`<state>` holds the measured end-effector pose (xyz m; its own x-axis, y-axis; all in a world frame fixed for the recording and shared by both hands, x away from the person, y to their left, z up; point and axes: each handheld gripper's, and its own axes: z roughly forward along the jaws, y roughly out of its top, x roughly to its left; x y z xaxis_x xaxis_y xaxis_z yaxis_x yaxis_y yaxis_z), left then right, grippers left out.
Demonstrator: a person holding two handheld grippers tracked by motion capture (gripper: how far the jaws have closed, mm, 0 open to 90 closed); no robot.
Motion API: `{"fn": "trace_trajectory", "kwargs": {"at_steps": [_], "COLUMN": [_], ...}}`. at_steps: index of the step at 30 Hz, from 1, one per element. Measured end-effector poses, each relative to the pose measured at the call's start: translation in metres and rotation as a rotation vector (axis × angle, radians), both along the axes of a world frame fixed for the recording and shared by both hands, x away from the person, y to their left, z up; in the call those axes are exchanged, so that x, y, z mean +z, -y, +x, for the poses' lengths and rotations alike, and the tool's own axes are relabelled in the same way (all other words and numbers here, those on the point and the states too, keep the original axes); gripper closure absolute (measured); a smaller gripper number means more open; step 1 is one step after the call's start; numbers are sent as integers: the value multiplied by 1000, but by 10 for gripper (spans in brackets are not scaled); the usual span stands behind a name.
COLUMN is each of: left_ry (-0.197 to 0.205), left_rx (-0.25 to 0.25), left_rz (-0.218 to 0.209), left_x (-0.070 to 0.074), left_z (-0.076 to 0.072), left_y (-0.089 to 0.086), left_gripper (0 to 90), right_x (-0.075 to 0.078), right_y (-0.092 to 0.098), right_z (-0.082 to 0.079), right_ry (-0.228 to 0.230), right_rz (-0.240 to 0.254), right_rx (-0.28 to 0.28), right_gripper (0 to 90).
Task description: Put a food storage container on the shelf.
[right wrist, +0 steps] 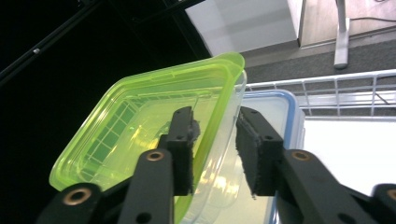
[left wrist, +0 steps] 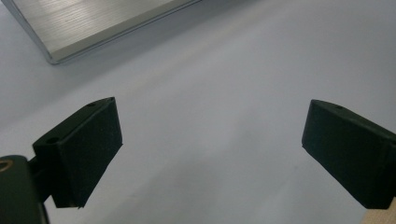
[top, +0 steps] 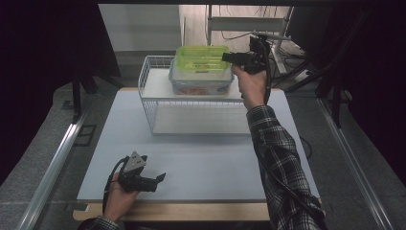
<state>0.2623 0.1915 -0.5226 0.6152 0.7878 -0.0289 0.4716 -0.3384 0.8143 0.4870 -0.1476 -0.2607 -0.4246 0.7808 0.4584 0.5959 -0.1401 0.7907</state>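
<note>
1. Two containers are counted: one green-lidded container (right wrist: 154, 140) stacked on one blue-rimmed container (right wrist: 280, 112), both on one wire rack (top: 153, 103).
2. The right gripper (right wrist: 215, 149) straddles the green rim; a gap is visible at the right jaw.
3. The left gripper (left wrist: 210, 154) is spread wide over the white table (left wrist: 224, 84), nothing between its jaws.
4. A dark room surrounds the table.

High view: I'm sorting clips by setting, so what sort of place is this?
Probably a lab recording bench, not a kitchen: black curtains flank a bare white table, and loose cables run across the floor behind the wire rack.
</note>
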Motion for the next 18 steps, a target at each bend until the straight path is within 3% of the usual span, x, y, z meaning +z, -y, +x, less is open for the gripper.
{"fn": "trace_trajectory", "kwargs": {"at_steps": [10, 18], "left_ry": [0, 1], "left_rx": [1, 7], "left_rz": [4, -10], "left_x": [0, 0], "left_z": [0, 0], "left_y": [0, 0], "left_gripper": [49, 45], "right_x": [8, 5], "right_y": [7, 16], "right_z": [-4, -10], "right_ry": [39, 32], "right_rz": [-5, 9], "right_rx": [14, 77], "right_gripper": [512, 393]}}
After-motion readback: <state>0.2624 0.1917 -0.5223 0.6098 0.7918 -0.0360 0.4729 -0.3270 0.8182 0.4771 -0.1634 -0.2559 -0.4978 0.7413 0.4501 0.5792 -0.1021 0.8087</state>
